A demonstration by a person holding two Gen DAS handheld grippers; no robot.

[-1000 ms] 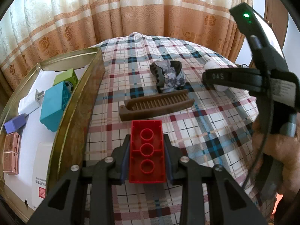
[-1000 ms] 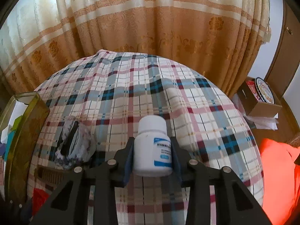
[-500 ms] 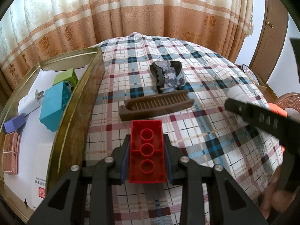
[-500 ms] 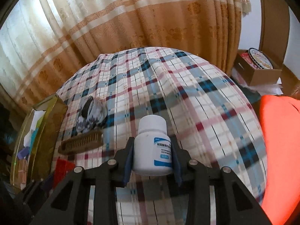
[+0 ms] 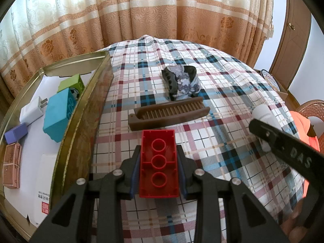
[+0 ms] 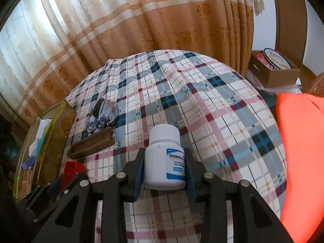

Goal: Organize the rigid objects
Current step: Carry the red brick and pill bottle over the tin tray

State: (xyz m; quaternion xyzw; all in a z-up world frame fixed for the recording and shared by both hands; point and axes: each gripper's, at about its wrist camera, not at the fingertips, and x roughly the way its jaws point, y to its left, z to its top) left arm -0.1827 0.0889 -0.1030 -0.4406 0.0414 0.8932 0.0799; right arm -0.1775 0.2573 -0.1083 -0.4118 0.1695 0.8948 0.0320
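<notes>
My left gripper (image 5: pixel 158 163) is shut on a red building brick (image 5: pixel 158 163), held above the plaid tablecloth just right of the gold tin tray (image 5: pixel 81 121). My right gripper (image 6: pixel 165 162) is shut on a white pill bottle (image 6: pixel 165 160) with a blue label, held upright over the table. The bottle (image 5: pixel 263 115) also shows at the right of the left wrist view. A brown comb (image 5: pixel 169 113) and a patterned hair claw (image 5: pixel 181 83) lie on the cloth beyond the brick. The red brick (image 6: pixel 73 169) shows at the lower left of the right wrist view.
The tray holds a teal block (image 5: pixel 57 117), a green block (image 5: pixel 70 83), a white charger plug (image 5: pixel 33 109), a purple block (image 5: pixel 16 133), a pink box (image 5: pixel 12 166) and a white card. An orange cushion (image 6: pixel 299 162) and a cardboard box (image 6: pixel 273 68) lie off the table's right edge.
My right gripper with the bottle has pulled back toward the near right side of the table and turned left. My left gripper with the brick has not moved.
</notes>
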